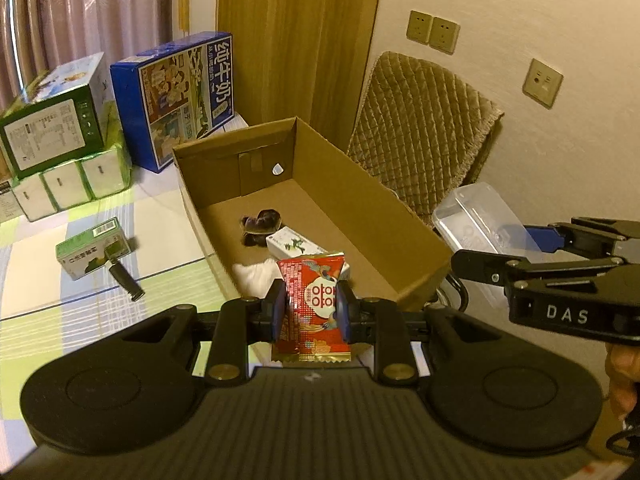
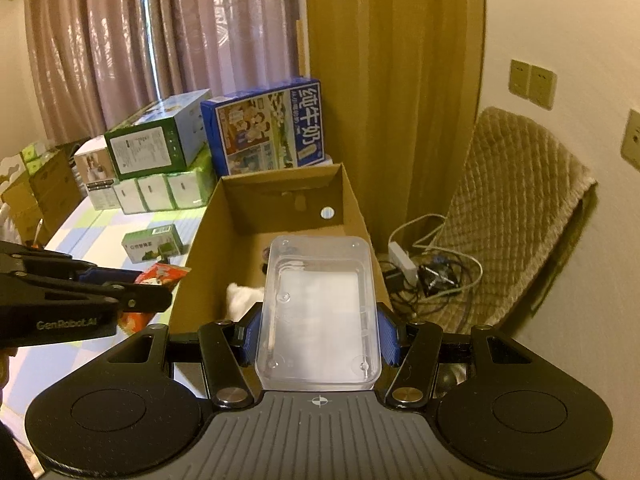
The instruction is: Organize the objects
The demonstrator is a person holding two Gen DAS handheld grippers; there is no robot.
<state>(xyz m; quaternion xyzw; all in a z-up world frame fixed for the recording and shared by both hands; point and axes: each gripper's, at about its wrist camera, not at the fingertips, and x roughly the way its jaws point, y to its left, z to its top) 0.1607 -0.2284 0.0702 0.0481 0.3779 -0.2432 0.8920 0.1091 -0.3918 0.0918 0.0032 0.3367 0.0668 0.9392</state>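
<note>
Blue pads on my left gripper (image 1: 312, 304) pinch a red snack packet (image 1: 314, 308) by its two side edges, so the packet stands upright between narrow-set fingers, just short of the near rim of the open cardboard box (image 1: 384, 216). My right gripper (image 2: 320, 336) clamps a clear plastic container (image 2: 320, 312) across its width, the fingers set fairly wide around it, and it hangs over the box's right wall with part of it outside. Inside the box I can see a dark crumpled item (image 1: 262, 226), a small white carton (image 1: 296, 246) and something white and soft (image 1: 252, 276) near the front. Outside it, on the checked tablecloth (image 1: 168, 220), a small green box (image 1: 94, 248) lies well apart to the left, with a dark cylindrical handle (image 1: 126, 280) touching or just beside it. I judge the step in hand to be dropping both held things into the box. To do it well I would carry the packet forward past the rim before letting go, since it is light and could catch on the edge, and shift the container leftward over bare cardboard so it does not land on the carton.
</note>
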